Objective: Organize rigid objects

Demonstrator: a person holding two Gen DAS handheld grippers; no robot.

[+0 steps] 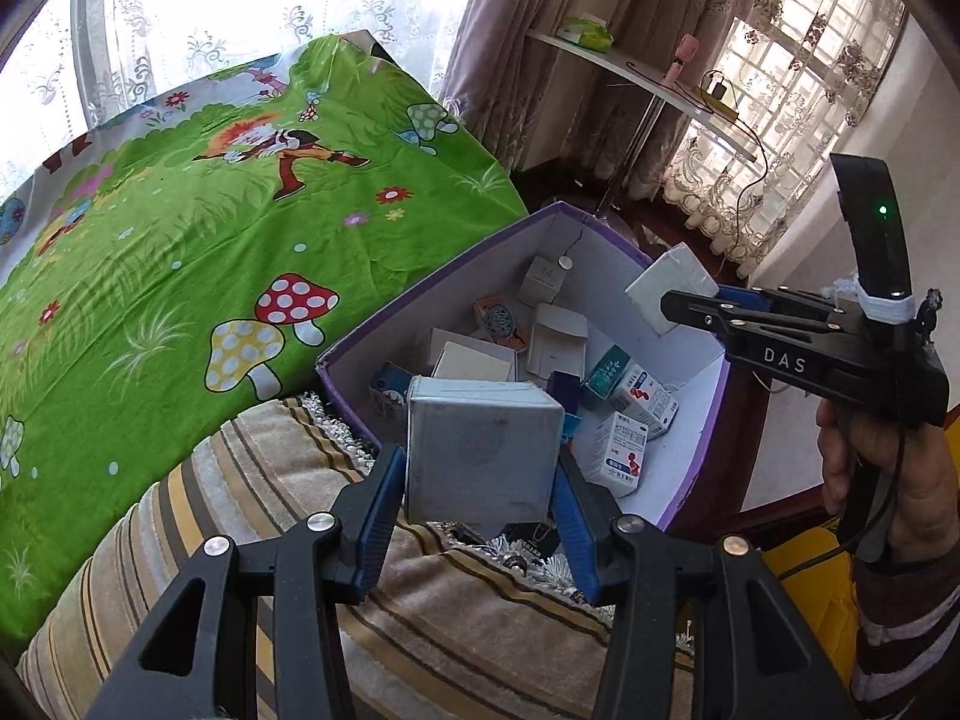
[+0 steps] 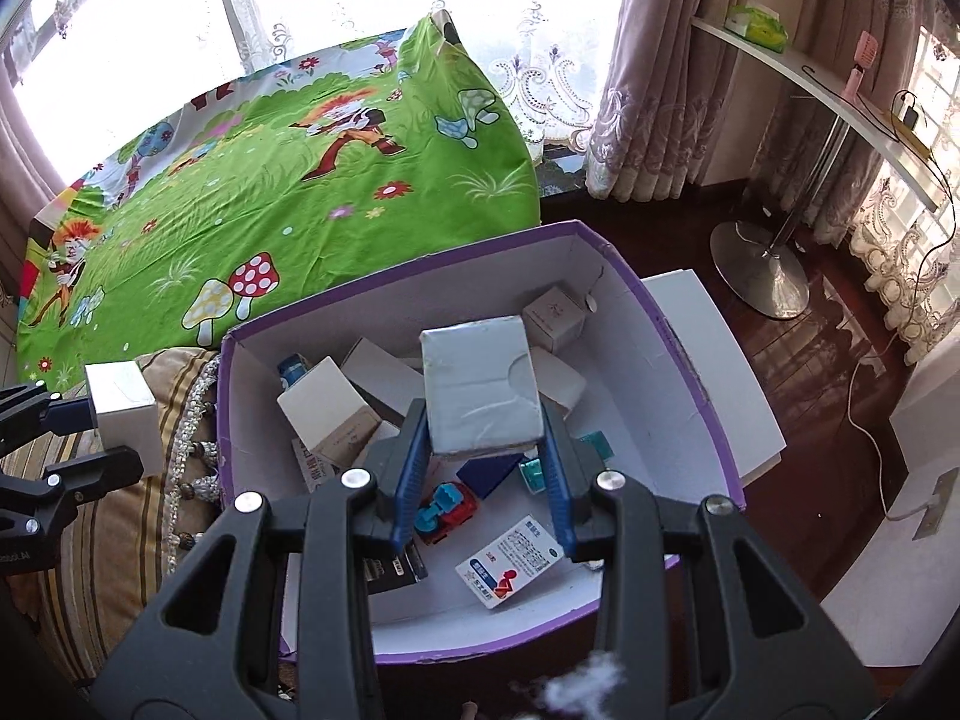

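Observation:
A purple-rimmed white box point(image 1: 699, 450) point(image 2: 690, 354) holds several small cartons, medicine boxes and a toy car point(image 2: 447, 510). My left gripper point(image 1: 477, 516) is shut on a grey-white square box point(image 1: 480, 450), held over a striped cushion at the box's near corner. In the right wrist view the same gripper point(image 2: 90, 438) and its box point(image 2: 123, 411) show at the left. My right gripper point(image 2: 483, 480) is shut on a pale flat box point(image 2: 480, 390), held above the purple box's inside. In the left wrist view it point(image 1: 678, 306) holds that box point(image 1: 672, 285) over the far rim.
A bed with a green cartoon sheet point(image 1: 180, 240) point(image 2: 270, 180) lies behind the box. A striped cushion point(image 1: 300, 540) lies left of it. A white table point(image 2: 840, 96) on a metal base stands on the dark wood floor at the right, by curtains.

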